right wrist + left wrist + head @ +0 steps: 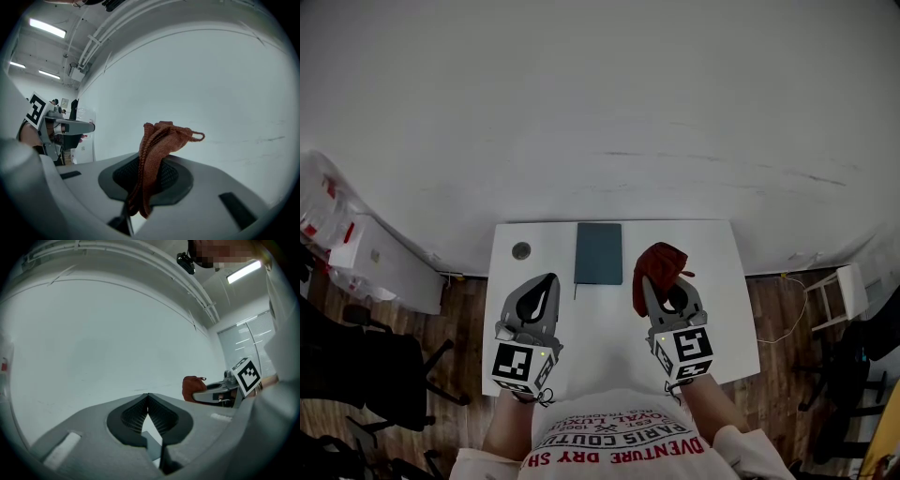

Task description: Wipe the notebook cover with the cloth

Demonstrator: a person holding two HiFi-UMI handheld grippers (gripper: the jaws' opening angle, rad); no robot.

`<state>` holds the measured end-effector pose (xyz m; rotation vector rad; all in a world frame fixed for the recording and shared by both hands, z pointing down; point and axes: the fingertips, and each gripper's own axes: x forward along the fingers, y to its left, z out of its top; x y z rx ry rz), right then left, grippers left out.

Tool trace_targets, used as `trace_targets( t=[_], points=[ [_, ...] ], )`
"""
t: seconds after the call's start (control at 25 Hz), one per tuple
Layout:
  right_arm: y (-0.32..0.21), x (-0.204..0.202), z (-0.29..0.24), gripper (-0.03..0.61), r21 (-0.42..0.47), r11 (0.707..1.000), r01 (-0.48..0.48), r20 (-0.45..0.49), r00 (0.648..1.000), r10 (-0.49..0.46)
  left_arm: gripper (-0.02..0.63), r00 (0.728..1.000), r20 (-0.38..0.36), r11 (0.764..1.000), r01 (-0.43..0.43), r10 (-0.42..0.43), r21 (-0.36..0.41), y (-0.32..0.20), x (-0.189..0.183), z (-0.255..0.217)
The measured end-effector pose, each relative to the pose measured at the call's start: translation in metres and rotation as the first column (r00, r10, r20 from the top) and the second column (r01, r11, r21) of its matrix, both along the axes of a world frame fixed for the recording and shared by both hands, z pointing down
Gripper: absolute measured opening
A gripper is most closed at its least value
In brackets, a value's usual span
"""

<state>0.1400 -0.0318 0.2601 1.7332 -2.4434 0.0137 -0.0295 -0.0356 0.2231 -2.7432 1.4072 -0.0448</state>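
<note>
Pinching the cloth (161, 136), the right gripper (666, 291) hangs over the far right part of the table (722, 309). Its own view shows the rust-red knit fabric clamped between the ribbed pads; a bunch of it stands up above the jaws with a small loop sticking out to the right, and a tail hangs down below them. In the head view the cloth sits bunched at the gripper's tip, just right of the notebook (598, 253) and apart from it.

The notebook lies flat and closed at the far middle of the white table, its dark teal cover up and its long side running away from the person. A small round disc (521, 250) sits in the tabletop to its left.

The left gripper (548, 281) hovers over the left part of the table, nearer the person than the notebook and a little left of it. Its jaws are pressed together, tips meeting, with nothing between them.

Across from it, the left gripper view catches the right gripper with the cloth against a plain white wall (117, 343).
</note>
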Motion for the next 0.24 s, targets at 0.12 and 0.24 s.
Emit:
trace_targets(
  t=[0.12,0.24],
  points=[
    [-0.0006,-0.0001,0.0027,0.071,-0.010,1.000,0.006,0.001,1.000,-0.006,0.009,1.000,0.010,1.000,-0.001,0.001,-0.003,0.0000,0.0028,0.0016],
    [-0.0026,-0.0006,0.0048,0.071,-0.018,1.000,0.010,0.001,1.000,-0.010,0.010,1.000,0.012,1.000,-0.008,0.008,-0.007,-0.0012,0.0055,0.0027]
  ],
)
